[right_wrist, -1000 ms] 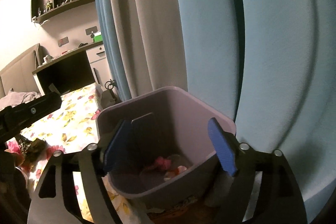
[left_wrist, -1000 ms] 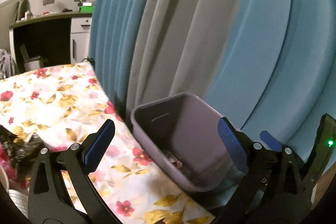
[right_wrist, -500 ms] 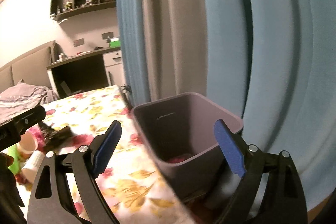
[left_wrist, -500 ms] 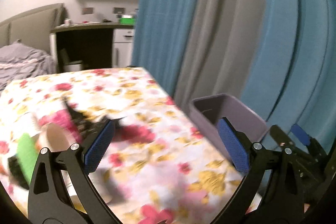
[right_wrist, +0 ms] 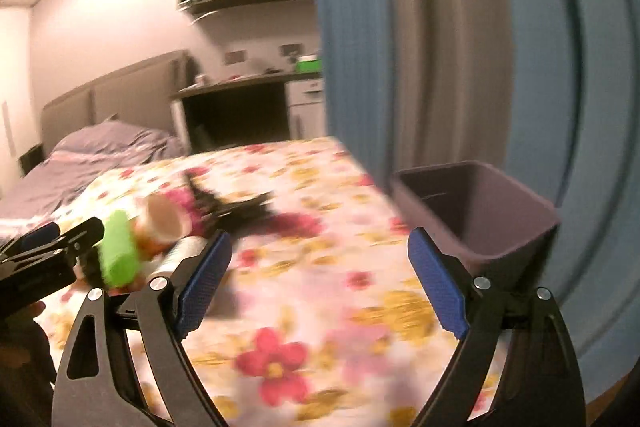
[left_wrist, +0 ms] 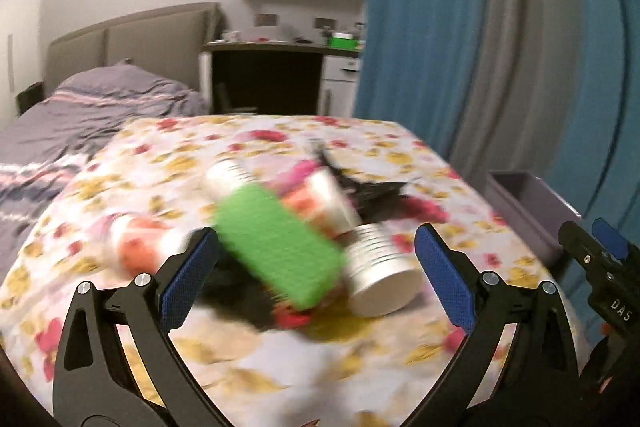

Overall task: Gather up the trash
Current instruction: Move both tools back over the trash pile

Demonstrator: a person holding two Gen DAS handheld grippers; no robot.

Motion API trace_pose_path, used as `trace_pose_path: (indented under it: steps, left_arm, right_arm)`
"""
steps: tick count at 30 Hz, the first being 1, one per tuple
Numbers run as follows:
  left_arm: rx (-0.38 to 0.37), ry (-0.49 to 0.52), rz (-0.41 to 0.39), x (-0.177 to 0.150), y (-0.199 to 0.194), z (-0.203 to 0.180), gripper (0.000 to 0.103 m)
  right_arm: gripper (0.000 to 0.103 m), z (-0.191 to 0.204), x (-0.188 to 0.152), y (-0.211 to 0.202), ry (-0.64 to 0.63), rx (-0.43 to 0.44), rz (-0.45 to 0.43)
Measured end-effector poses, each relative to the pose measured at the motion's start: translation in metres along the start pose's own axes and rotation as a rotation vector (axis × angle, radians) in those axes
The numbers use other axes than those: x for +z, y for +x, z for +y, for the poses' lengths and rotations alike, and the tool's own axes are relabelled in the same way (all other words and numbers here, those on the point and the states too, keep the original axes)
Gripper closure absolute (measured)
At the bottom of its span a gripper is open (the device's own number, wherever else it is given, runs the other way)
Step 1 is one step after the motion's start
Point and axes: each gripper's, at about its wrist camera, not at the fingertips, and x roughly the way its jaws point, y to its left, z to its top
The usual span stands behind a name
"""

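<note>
Left fingers point(left_wrist: 188, 281) spread before green block point(left_wrist: 278, 247)

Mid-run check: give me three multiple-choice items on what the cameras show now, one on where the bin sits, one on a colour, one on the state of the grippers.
1. Where is the bin?
A. At the table's right edge, by the curtain
B. In the middle of the table
C. On the bed

2. What colour is the block lying on the pile of trash?
A. Red
B. Green
C. Yellow

3. How do the left gripper and the right gripper stand?
A. Both shut on cups
B. Left shut, right open
C. Both open and empty

Answers:
1. A, the purple bin stands past the flowered tablecloth, against the blue curtain.
2. B, it shows bright green in both views, though blurred.
3. C, each pair of blue pads is spread wide with nothing between them.
</note>
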Motion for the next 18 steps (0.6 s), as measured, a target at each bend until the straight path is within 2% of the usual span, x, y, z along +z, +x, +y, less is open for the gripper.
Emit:
trace_pose_path:
  steps: [3,8,15,18]
  left_arm:
    - [0.107,-0.013,-0.013,-0.011,-0.010,0.036,0.006]
    - [0.181,-0.091,-0.031,-0.013,-0.023,0.081,0.006]
    - [0.202,-0.121,-0.039,-0.016,-0.029,0.105,0.006]
    - [0.203,-0.122,-0.040,-0.018,-0.027,0.108,0.006]
  right_arm:
    - [0.016,0.033,-0.005,0.005,-0.052,0.068,0.014]
    - [0.016,0.084,-0.013,0.020,-0.132,0.189,0.050]
    - [0.024,0.126,-0.019,0.052,-0.162,0.280,0.130]
    - [0.032,0.138,-0.021,0.063,-0.178,0.298,0.158]
